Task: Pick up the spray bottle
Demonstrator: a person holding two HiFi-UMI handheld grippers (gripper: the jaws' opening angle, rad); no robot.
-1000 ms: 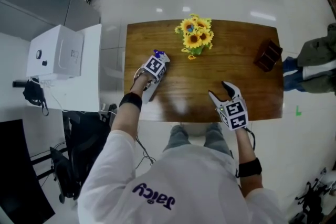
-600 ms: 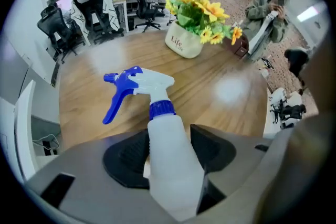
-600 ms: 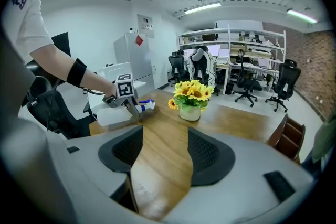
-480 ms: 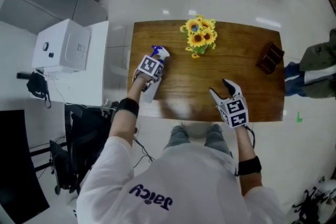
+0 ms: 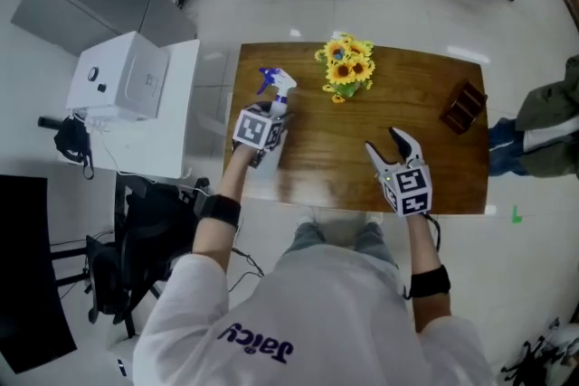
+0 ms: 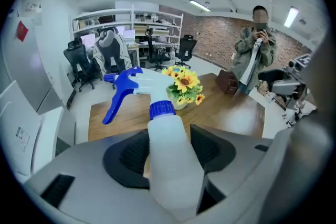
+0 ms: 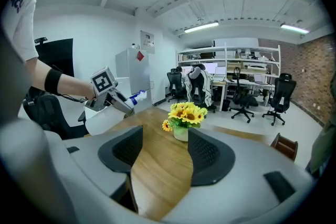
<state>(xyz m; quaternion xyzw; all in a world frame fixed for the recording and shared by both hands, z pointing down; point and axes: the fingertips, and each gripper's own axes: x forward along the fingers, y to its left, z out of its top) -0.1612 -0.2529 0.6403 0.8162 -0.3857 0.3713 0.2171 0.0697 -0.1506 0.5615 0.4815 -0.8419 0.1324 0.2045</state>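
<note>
Left gripper view first: what's between your jaws?

Me: My left gripper (image 6: 169, 136) is pinched on the spray bottle (image 6: 176, 181). Both pads press the white body from either side, below the blue collar (image 6: 161, 109).

Asker: Which way does the bottle run from there?

Me: Straight out along the line the gripper points. Its long axis leads away from me, with the blue trigger head (image 6: 119, 93) at the far end and the trigger hanging to the left. From the head view it sits over the left end of the table (image 5: 362, 163), leaning toward the far edge. It looks clear of the wood, though I can't see its base.

Asker: And your other hand?

Me: My right gripper (image 5: 384, 149) is spread with nothing in it, only bare wood showing between the jaws. It hangs at the near edge toward the right, well apart from the bottle. So the left hand is the one on the job.

Asker: Anything nearby to mind?

Me: The sunflowers (image 5: 346, 68) stand to the right of the spray head, near but not touching. I judge a rise along the bottle's own axis keeps clear of them. The head end beyond my pads could tip if the grip slackens.
</note>
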